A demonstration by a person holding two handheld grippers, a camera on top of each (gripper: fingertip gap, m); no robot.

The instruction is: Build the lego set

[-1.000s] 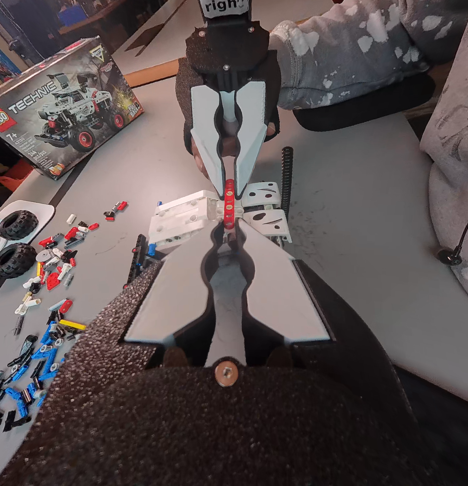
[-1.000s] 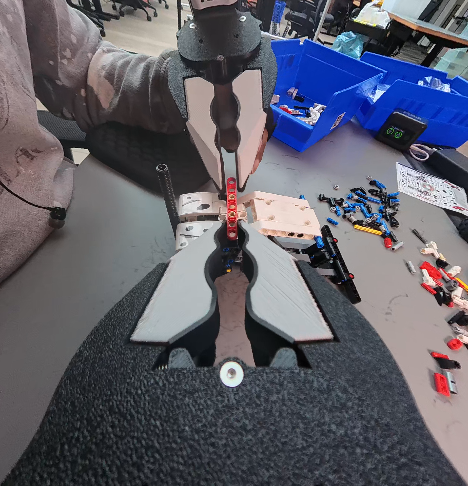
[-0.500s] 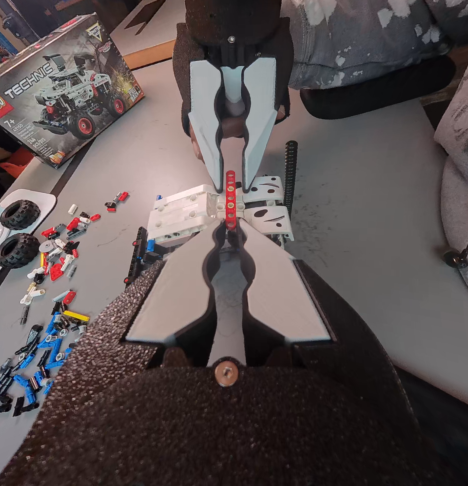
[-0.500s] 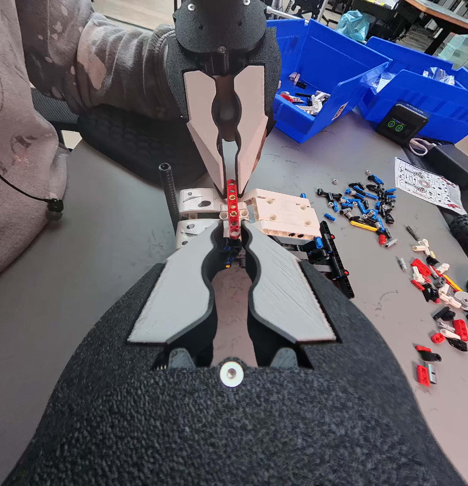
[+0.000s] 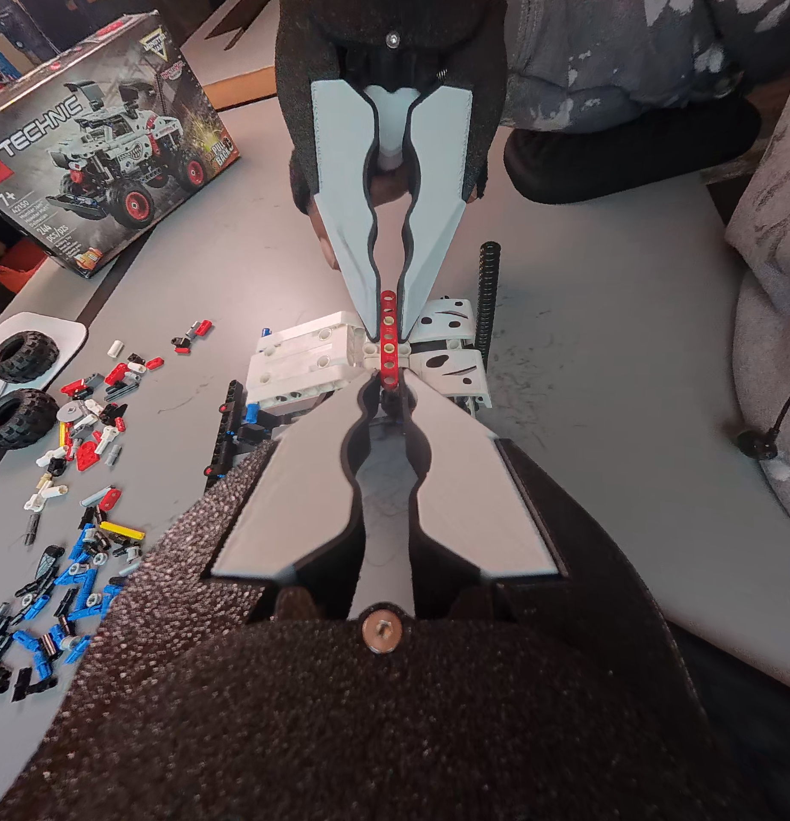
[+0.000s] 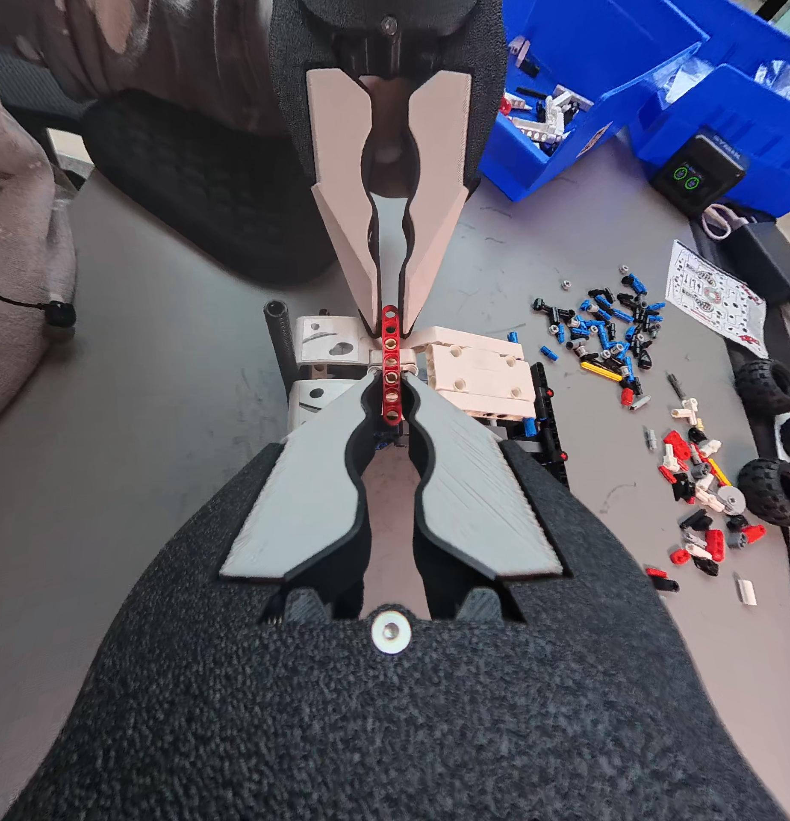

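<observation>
A red beam with holes (image 5: 388,351) stands on edge along the top of the white lego truck body (image 5: 304,364), which rests on the grey table (image 5: 606,355). My left gripper (image 5: 389,381) is shut on the beam's near end. My right gripper (image 5: 388,335) comes in from the far side, shut on the beam near its middle. In the right wrist view the beam (image 6: 391,368) runs between my right gripper's (image 6: 391,377) fingers, and the left gripper (image 6: 389,331) pinches its far end. The body (image 6: 477,377) has spotted white panels (image 6: 326,342).
A lego box (image 5: 100,142) stands at the back left. Black tyres (image 5: 22,355) and loose small pieces (image 5: 86,426) lie to the left. A black ribbed tube (image 5: 488,288) stands beside the model. Blue bins (image 6: 606,89), a sticker sheet (image 6: 713,302) and a person's sleeve (image 5: 628,57) are nearby. My left and right fingertips are right by each other.
The two grippers have drawn closer together along the red beam. The right gripper's tips moved from the beam's far end to its middle. The model has stayed in place.
</observation>
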